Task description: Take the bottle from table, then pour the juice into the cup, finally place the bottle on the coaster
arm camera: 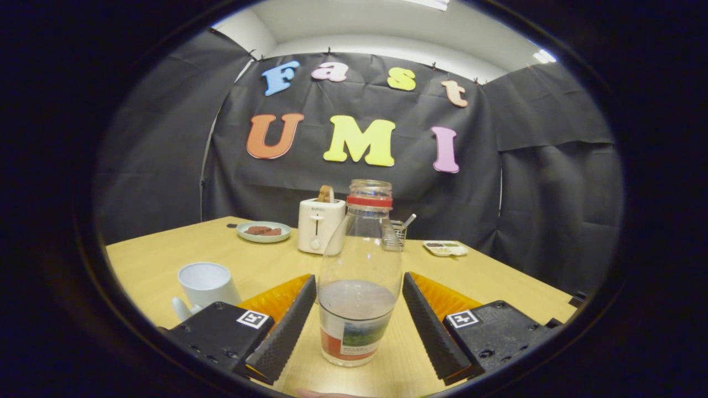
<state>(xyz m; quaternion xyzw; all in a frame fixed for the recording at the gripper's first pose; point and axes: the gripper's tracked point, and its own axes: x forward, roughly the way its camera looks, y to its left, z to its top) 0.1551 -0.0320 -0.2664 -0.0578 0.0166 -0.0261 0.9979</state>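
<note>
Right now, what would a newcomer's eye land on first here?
The clear bottle, upright on the table between the open fingers of the hand-held gripper, part-filled with liquid. Next, the white cup beside the left finger, then the white toaster beyond the bottle.

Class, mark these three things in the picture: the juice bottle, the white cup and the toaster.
juice bottle (359, 260), gripper view, clear body between the open gripper (359, 287) fingers
white cup (206, 283), gripper view, outer wall below the rim
toaster (319, 225), gripper view, front face
</note>
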